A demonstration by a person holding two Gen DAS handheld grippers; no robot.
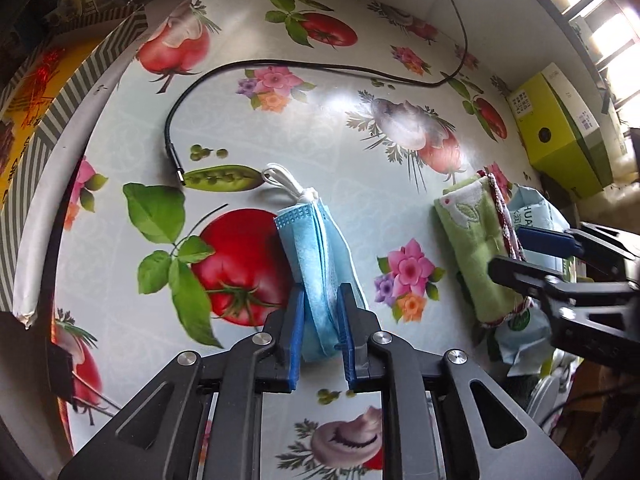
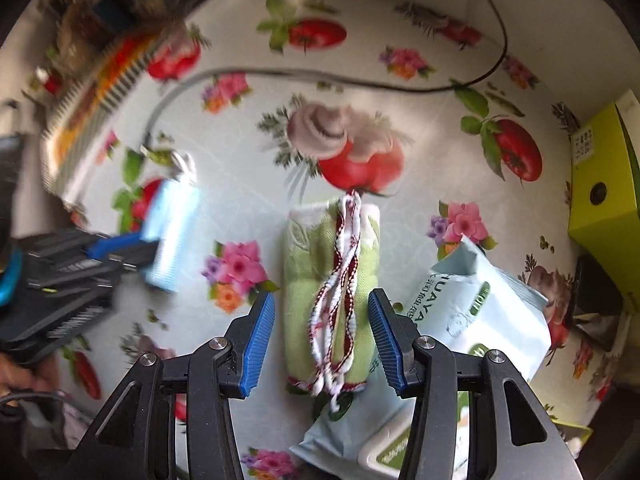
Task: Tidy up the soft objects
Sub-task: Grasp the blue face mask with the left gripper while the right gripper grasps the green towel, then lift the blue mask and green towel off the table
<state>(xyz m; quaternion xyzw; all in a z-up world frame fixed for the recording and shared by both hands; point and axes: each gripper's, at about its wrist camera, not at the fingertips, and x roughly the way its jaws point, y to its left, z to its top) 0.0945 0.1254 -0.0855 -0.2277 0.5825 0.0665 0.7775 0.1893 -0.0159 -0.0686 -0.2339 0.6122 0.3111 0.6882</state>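
Observation:
My left gripper is shut on a folded blue face mask with white ear loops, held over the printed tablecloth; the mask also shows in the right wrist view. My right gripper is open, its blue pads either side of a folded green towel with a red-and-white braided cord lying on it. The towel rests partly on a pale blue wet-wipes pack. The towel and right gripper show at the right of the left wrist view.
A black cable with a plug end curves across the tablecloth. A yellow-green box stands at the far right. A striped box lies along the left edge.

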